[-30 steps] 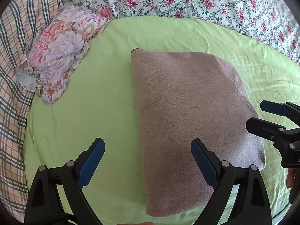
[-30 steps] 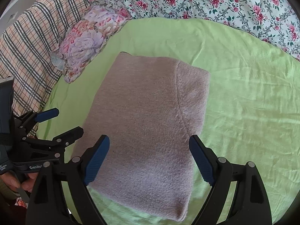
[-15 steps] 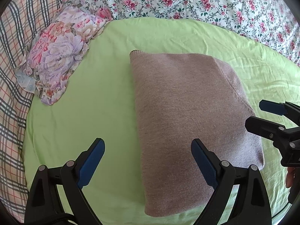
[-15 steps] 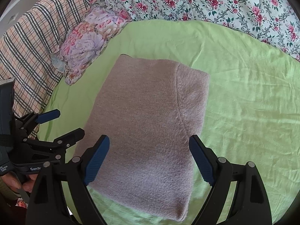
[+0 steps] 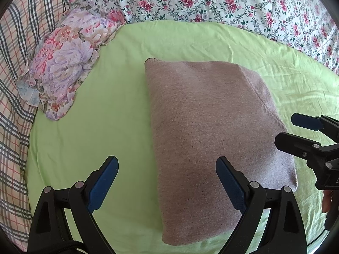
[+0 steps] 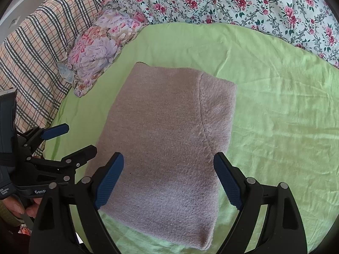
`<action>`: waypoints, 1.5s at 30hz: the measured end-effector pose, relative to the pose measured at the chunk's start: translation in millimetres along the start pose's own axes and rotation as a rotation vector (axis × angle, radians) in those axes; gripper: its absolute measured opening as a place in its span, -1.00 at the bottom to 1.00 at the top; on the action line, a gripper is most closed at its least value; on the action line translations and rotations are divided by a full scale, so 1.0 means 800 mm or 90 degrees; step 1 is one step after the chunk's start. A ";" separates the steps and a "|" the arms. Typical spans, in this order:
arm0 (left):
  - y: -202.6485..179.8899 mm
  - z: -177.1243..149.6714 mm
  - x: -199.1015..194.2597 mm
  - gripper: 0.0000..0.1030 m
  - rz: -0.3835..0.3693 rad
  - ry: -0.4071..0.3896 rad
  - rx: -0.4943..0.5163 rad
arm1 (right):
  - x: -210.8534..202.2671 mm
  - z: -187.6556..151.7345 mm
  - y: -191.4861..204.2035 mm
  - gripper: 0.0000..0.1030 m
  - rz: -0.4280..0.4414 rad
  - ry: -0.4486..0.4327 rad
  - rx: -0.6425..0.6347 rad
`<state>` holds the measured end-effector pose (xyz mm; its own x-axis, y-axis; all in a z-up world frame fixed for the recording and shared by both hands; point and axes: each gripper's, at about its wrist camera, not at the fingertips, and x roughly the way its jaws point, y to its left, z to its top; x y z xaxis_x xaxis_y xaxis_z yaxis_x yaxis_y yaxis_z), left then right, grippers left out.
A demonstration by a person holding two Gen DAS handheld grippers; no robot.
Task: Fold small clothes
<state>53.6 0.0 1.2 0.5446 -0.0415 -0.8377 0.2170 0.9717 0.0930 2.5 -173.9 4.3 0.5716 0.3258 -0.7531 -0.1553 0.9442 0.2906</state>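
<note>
Folded mauve knit (image 5: 211, 139) flat mid green sheet (image 5: 101, 127); left gripper (image 5: 166, 182) spread above near edge; right gripper (image 6: 168, 177) spread, empty; floral pillow (image 5: 63, 67) at far-left edge.

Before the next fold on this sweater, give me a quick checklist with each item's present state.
1. Left gripper open, holding nothing: ok.
2. Right gripper open, holding nothing: ok.
3. Sweater lies flat, folded to a rectangle: ok.
4. Sweater wholly on the green sheet: ok.
5. Floral cloth clear of the sweater: ok.
6. Layers underneath even: cannot tell.
</note>
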 end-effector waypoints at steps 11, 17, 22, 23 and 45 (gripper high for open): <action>-0.001 0.001 0.000 0.82 -0.001 0.001 -0.001 | 0.000 0.000 0.001 0.69 0.000 0.000 0.001; -0.002 0.003 0.000 0.82 -0.001 -0.002 0.002 | -0.002 0.002 0.002 0.69 0.001 -0.004 0.001; -0.002 0.003 -0.001 0.82 -0.002 -0.002 0.001 | -0.002 0.003 0.001 0.69 0.000 -0.005 0.000; -0.002 0.003 -0.001 0.82 -0.002 -0.003 0.001 | -0.002 0.003 0.001 0.69 0.000 -0.006 0.001; -0.002 0.003 -0.003 0.82 -0.001 -0.006 -0.002 | -0.004 0.004 0.002 0.69 0.002 -0.008 -0.001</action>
<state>53.6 -1.9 4.2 0.5520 -0.0449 -0.8326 0.2157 0.9723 0.0905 3.2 -173.7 8.7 0.5811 0.3281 -0.7448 -0.1580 0.9432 0.2922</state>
